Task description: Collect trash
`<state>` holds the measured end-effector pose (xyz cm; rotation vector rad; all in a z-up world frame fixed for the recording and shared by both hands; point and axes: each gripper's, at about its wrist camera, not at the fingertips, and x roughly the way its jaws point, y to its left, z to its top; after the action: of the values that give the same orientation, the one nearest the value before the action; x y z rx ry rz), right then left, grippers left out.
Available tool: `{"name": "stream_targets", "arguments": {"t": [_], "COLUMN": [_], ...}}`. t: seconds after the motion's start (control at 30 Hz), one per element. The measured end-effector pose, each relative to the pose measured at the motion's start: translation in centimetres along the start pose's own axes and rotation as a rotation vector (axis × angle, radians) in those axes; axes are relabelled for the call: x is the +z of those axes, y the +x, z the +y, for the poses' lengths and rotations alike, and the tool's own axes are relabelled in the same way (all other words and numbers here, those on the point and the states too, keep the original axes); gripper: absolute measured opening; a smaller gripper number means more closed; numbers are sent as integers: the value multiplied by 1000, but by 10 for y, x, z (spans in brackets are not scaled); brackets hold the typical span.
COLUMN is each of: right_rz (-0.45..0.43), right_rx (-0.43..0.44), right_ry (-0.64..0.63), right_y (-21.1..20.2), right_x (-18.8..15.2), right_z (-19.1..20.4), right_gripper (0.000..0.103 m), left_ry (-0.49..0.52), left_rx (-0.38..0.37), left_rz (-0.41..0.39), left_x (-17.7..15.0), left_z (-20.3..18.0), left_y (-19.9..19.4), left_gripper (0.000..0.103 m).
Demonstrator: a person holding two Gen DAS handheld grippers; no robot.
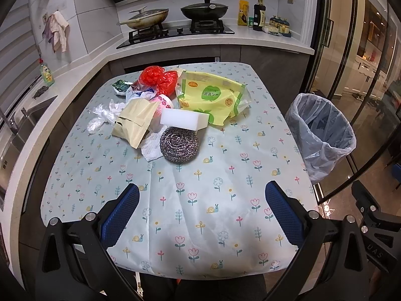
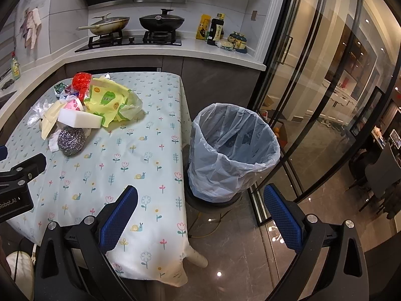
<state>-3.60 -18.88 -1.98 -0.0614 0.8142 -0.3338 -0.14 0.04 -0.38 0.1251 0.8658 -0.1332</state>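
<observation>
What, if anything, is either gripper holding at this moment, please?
Nothing is held: the left gripper and the right gripper are both open and empty.

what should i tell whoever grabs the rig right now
Left gripper: open, empty, over the near table. Right gripper: open, empty, near the table's corner by the bin.
Trash pile at the far side of the table: steel scourer, white sponge, yellow-green bag, red bag, brown paper bag.
Lined bin looks empty. Nothing collected; everything left.
</observation>
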Motion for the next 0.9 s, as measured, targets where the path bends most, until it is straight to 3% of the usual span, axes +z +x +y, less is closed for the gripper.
{"name": "stream_targets", "arguments": {"t": [0.47,0.9], "right_rz": [9,-48], "right_rx": [43,141], "right_ry": [41,85], "right_y": [16,59], "right_x": [15,62], "right_z": [23,74], "right_gripper": [96,96], "left_ry": [-151,-281], "left_rx": [-1,-29], "left_rz": [33,107], "left_x": [21,46], "left_z": [65,141], "left_y": [26,82], "left_gripper": [96,96]}}
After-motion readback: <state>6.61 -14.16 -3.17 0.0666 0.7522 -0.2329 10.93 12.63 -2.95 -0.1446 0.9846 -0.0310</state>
